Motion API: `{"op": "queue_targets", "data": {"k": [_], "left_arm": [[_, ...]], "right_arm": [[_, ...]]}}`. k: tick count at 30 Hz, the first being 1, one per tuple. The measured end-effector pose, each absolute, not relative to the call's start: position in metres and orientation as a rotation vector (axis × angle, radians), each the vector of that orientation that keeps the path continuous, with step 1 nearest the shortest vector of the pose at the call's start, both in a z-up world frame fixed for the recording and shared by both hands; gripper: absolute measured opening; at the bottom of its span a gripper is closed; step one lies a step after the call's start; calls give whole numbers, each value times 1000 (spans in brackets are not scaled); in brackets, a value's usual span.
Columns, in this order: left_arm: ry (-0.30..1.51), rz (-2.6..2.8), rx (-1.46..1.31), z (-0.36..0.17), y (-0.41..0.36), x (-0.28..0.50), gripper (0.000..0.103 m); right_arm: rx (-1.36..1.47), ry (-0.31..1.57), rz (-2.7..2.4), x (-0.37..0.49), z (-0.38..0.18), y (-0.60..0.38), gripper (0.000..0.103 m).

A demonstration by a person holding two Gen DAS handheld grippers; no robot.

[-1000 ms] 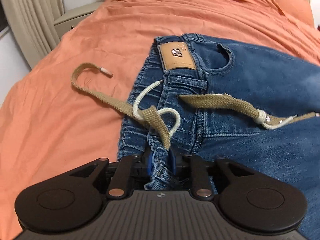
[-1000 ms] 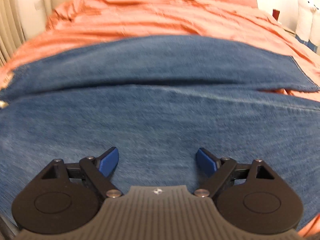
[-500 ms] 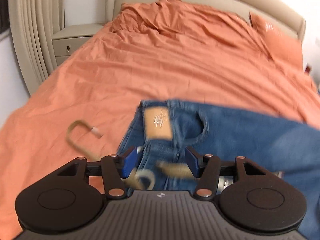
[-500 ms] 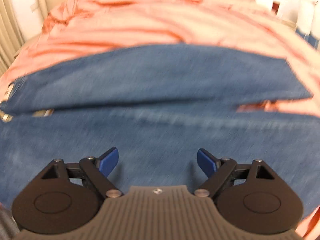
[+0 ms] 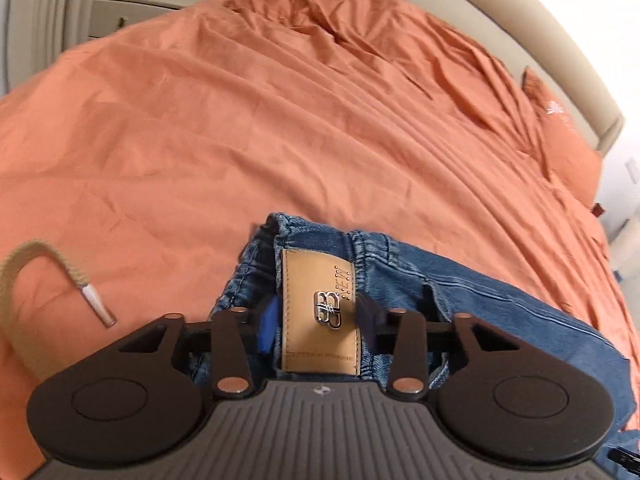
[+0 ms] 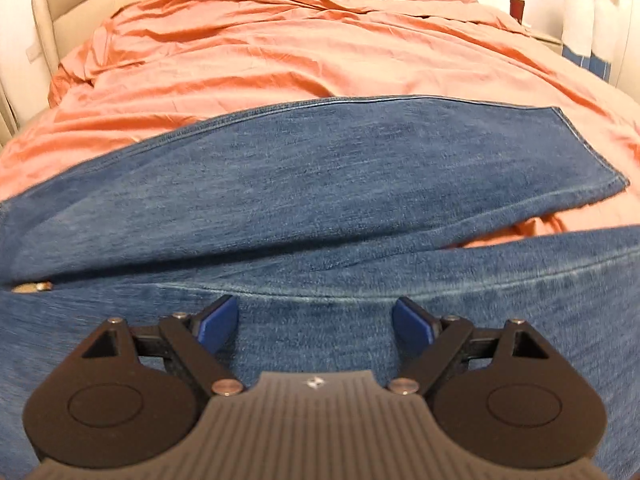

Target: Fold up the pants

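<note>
The waistband of the jeans (image 5: 320,320), at its tan patch (image 5: 318,312), is pinched by the left gripper (image 5: 316,322), whose jaws have just been closing; the right gripper (image 6: 316,322) is held spread above a denim leg; the jeans are laid on the orange bed (image 5: 280,120).

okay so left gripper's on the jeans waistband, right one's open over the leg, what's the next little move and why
Probably close the right gripper on the denim below it. The left gripper, jaws just closing, pinches the jeans at the leather patch, so only the right side lacks a hold.
</note>
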State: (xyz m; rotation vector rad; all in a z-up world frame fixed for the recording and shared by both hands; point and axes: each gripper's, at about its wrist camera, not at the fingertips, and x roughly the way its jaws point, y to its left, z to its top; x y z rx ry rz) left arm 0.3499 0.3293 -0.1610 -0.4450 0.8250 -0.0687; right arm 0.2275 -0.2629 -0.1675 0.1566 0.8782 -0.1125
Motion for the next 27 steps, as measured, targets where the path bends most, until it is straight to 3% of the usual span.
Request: {"op": "queue_targets", "data": {"k": [3, 8, 14, 17, 21, 27], "left_arm": [[782, -68, -443, -152, 327, 346, 24], [554, 72, -121, -102, 261, 321, 16], [699, 192, -7, -155, 250, 372, 17], [720, 238, -13, -165, 250, 374, 26], [774, 257, -59, -145, 262, 363, 50], [783, 142, 127, -83, 238, 309, 48]], "right_arm": [[119, 885, -116, 233, -173, -259, 83], [120, 881, -121, 237, -174, -261, 82], [114, 883, -120, 239, -175, -260, 82], [140, 884, -133, 236, -175, -268, 82], [179, 896, -148, 236, -174, -277, 82], [284, 912, -160, 223, -156, -298, 82]]}}
